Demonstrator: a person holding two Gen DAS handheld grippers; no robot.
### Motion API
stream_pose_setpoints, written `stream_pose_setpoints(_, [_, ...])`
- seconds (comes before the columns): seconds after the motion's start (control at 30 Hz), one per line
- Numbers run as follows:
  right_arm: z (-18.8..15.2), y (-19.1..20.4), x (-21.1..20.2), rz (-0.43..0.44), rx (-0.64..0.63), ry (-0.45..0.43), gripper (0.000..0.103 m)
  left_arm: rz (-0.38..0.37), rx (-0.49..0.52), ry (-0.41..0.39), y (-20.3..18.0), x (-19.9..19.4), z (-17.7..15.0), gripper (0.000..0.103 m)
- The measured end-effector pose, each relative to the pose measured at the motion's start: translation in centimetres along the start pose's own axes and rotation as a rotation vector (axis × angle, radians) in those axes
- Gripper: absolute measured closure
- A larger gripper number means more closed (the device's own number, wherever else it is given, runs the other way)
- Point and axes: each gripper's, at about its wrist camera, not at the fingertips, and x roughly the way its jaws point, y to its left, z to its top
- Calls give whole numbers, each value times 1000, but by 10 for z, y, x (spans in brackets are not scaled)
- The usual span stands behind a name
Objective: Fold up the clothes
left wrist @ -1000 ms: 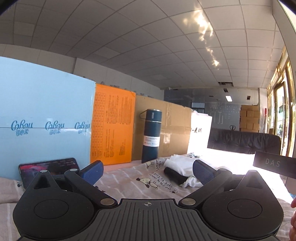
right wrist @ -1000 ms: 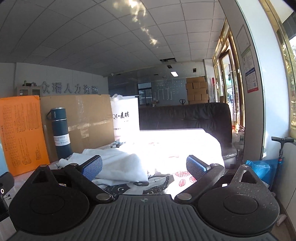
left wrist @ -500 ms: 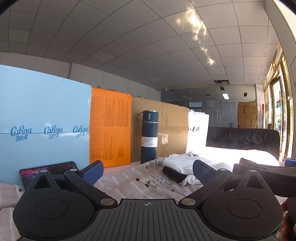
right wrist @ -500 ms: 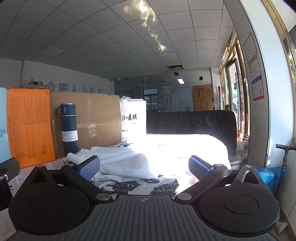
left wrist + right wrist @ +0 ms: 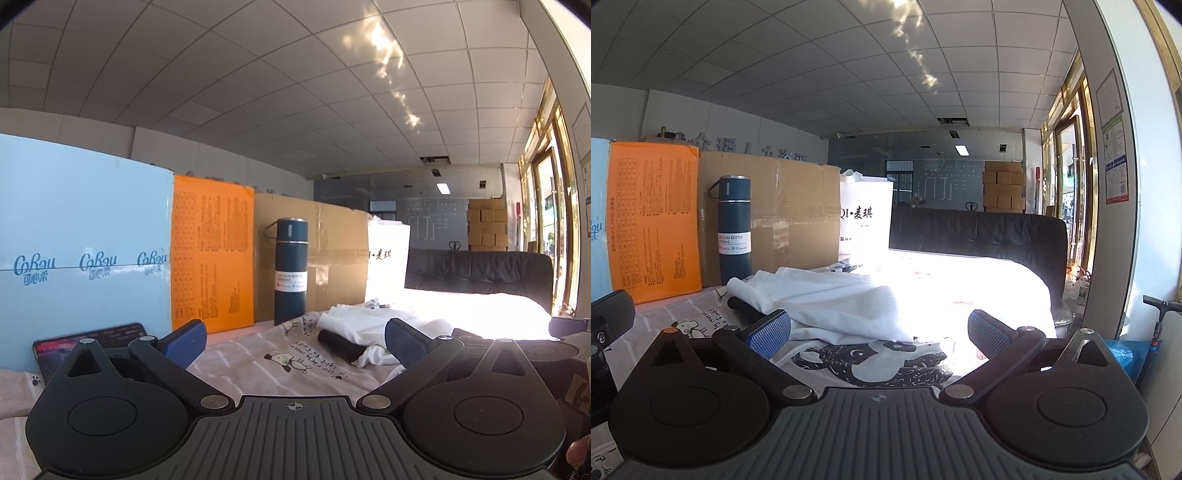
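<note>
Both the left gripper [image 5: 293, 341] and right gripper [image 5: 879, 330] gape empty; the crumpled white cotton garment [image 5: 827, 306] lies ahead, beyond the right's blue pads. Since earlier, both views tilted slightly upward.

1. Left wrist view: sits low behind the left gripper [image 5: 293, 341], just above the printed sheet [image 5: 258, 365], looking forward and slightly up; ceiling fills the top half.
2. It faces the back row: blue box [image 5: 85, 254], orange box [image 5: 212, 254], blue bottle [image 5: 290, 271]. White clothes [image 5: 364, 325] lie near, ahead to the right.
3. Right wrist view: same low level behind the right gripper [image 5: 879, 332], aimed further right toward the black sofa [image 5: 975, 232] and window side.
4. White clothes [image 5: 827, 302] are closer here, just past the fingertips.
5. Shared: bottle [image 5: 734, 229], orange box [image 5: 653, 221], cardboard, white bag [image 5: 866, 218], clothes, sofa.
</note>
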Motion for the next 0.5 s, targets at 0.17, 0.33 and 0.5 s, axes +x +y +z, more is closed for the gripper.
stream_pose_setpoints(0.17, [0,-6,-2,5,29,-12,0,1,4,-2,-1,0,0,0])
stream_pose_setpoints(0.33, [0,-6,-1,10,28,-6,0,3,6,-6,-1,-1,0,0])
stream_pose_setpoints(0.5, [0,-8,0,3,39,-3,0,3,8,-4,-1,0,1,0])
